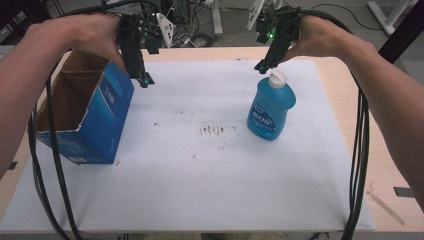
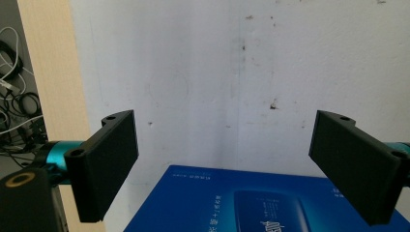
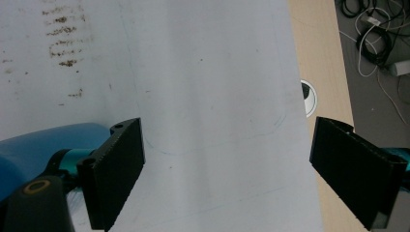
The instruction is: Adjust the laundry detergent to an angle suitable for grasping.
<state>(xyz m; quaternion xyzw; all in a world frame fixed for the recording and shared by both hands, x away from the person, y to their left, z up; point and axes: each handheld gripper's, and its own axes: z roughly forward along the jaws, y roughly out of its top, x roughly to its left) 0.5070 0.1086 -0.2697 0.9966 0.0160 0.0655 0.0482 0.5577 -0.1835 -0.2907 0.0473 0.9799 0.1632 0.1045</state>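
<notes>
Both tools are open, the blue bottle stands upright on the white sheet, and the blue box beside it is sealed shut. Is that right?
Not quite. The blue box is open at the top, its brown inside showing in the high view. The rest holds: the left tool and right tool are open, and the blue bottle stands upright on the white sheet.

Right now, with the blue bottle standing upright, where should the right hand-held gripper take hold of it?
Probably the narrow neck below the white cap of the blue bottle, coming down from above. The right hand-held gripper hovers open beside the cap, and the body widens lower down.
</notes>
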